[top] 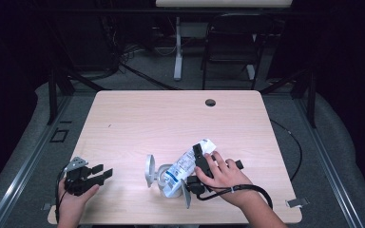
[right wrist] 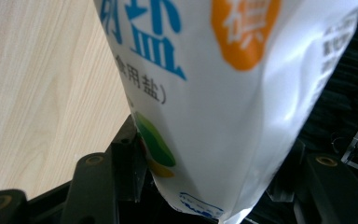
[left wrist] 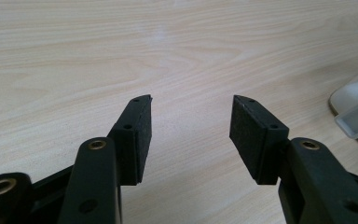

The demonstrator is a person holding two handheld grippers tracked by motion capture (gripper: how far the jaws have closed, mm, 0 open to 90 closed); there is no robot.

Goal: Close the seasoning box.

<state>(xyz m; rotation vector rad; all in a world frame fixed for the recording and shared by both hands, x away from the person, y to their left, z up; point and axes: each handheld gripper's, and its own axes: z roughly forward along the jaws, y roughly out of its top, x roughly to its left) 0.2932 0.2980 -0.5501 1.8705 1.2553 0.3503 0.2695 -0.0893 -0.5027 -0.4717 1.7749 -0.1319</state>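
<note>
Status, read left to right with the jar (top: 164,183) as landmark.

Left gripper (top: 96,174): well left of the jar, near the table's (top: 171,118) front left corner, resting low. In the left gripper view its jaws stand wide apart with bare wood between the pads (left wrist: 141,135); it holds nothing.

Jar: clear, lying on its side near the front edge, its lid (top: 149,170) open just left of it.

Bag (top: 183,168): a white salt bag, tilted, lower end at the jar mouth, upper end up and to the right.

Right gripper (top: 197,168): just right of the jar, jaws spread wide around the bag's body. The right gripper view shows the bag (right wrist: 223,107) filling the gap between both jaws, so it appears gripped.

Progress, as judged: the bag is gripped and brought to the jar; whether salt has entered cannot be told. Emptying remains.

Clearance: the jar lies close to the front edge. Behind the jar the table offers open room up to the grommet hole (top: 210,102).
</note>
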